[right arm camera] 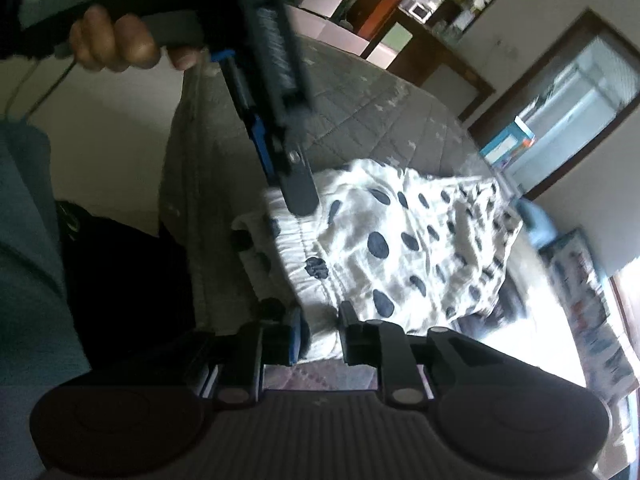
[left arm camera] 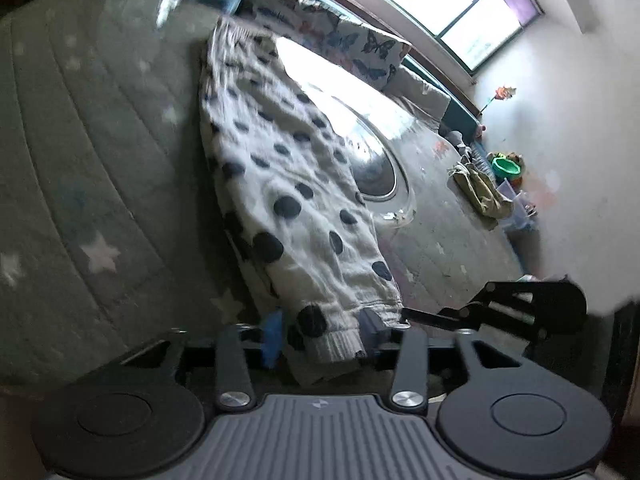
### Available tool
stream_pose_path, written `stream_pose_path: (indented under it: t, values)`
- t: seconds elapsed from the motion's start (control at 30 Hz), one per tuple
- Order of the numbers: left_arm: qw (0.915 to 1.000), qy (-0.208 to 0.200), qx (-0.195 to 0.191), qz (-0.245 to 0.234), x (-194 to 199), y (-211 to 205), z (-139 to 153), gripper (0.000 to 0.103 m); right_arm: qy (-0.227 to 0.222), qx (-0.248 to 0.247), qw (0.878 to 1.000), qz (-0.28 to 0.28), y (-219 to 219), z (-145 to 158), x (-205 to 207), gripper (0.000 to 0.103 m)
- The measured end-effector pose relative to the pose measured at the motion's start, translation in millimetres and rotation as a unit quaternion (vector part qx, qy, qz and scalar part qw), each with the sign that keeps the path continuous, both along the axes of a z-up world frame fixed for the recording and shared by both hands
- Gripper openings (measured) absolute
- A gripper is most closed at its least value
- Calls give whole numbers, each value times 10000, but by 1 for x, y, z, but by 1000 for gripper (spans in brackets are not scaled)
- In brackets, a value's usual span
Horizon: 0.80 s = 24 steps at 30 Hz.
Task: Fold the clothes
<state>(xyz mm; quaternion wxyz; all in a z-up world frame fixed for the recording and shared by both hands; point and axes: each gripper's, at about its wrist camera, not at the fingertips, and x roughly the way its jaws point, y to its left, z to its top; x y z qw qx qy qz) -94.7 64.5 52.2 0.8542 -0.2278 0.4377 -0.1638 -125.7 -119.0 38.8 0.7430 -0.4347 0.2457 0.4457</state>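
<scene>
A white garment with black polka dots [left arm camera: 288, 168] lies lengthwise on the grey quilted bed [left arm camera: 80, 160]. Its ribbed cuff end sits between the fingers of my left gripper [left arm camera: 322, 332]. The jaws stand apart and a gap shows beside the blue pad [left arm camera: 272, 336], so this gripper is open. In the right wrist view the same garment [right arm camera: 400, 240] lies bunched. My right gripper [right arm camera: 320, 336] is shut on its white near edge. The left gripper [right arm camera: 300, 196] reaches down from the top with its finger over the cloth. The right gripper's black linkage [left arm camera: 500, 312] shows beside the cuff.
A person's hand [right arm camera: 116, 40] holds the left gripper's handle. A butterfly-print pillow [left arm camera: 348, 40] lies at the bed's far side below a window. An olive cloth [left arm camera: 480, 192] and a green toy bowl [left arm camera: 506, 166] sit at the far right. A glossy round print [left arm camera: 376, 168] is on the cover.
</scene>
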Motion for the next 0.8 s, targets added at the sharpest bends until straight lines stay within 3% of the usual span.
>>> stream_pose_path:
  t: [0.2,0.37,0.53,0.8]
  values:
    - [9980,-552,287,57,-2,5,25,44,777,540,9948,-364,-8,30,27,17]
    - [9957,-927,37,63,27,2,34,39,1354,1124,9812,-792,-6,40,60,17]
    - [9962,-873,-43,41,54,-3,22,39,2079,1369,9651,-809,-12,47,70,20]
    - [9985,-546,-26,-48,69,-9,-13,39,1988,1503,9638,-945,-19,55,75,21]
